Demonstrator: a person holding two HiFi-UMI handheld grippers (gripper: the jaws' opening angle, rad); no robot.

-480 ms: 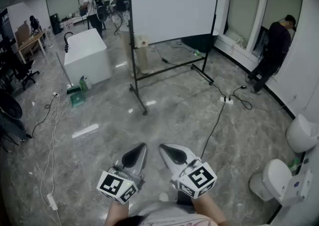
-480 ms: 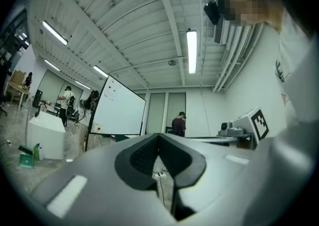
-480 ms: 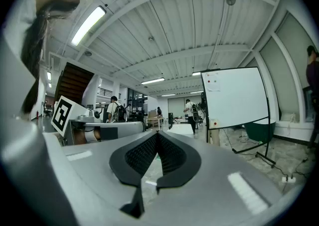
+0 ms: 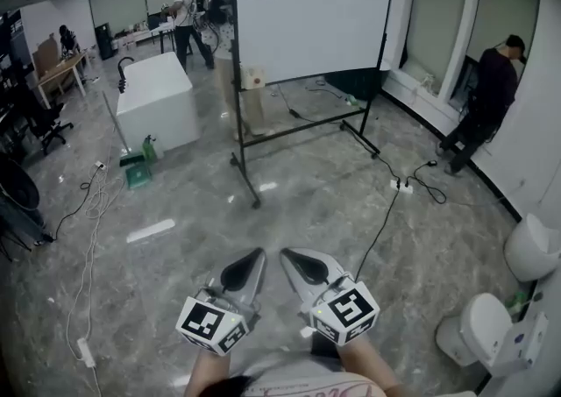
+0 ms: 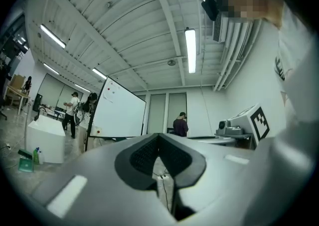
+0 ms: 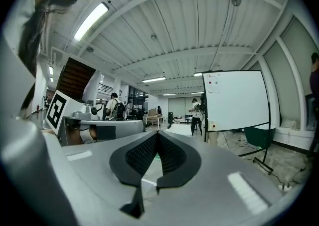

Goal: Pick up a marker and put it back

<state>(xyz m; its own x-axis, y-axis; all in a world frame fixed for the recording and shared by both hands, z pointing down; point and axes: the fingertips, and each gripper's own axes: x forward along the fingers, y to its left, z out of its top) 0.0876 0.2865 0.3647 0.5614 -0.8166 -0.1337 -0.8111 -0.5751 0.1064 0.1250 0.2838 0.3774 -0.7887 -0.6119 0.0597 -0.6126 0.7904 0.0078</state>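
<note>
Marble floor [image 4: 307, 202], whiteboard [image 4: 311, 14] ahead, left claw [image 4: 254, 255] and right claw [image 4: 286, 256] both closed, empty, side by side

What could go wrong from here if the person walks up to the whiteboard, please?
The black cable lies on the floor between the person and the whiteboard; it could catch a foot.
The stand's foot juts out low toward the person, another likely trip point.
The left gripper and right gripper are both shut and empty, and no marker can be made out, so reaching may be misjudged.
</note>
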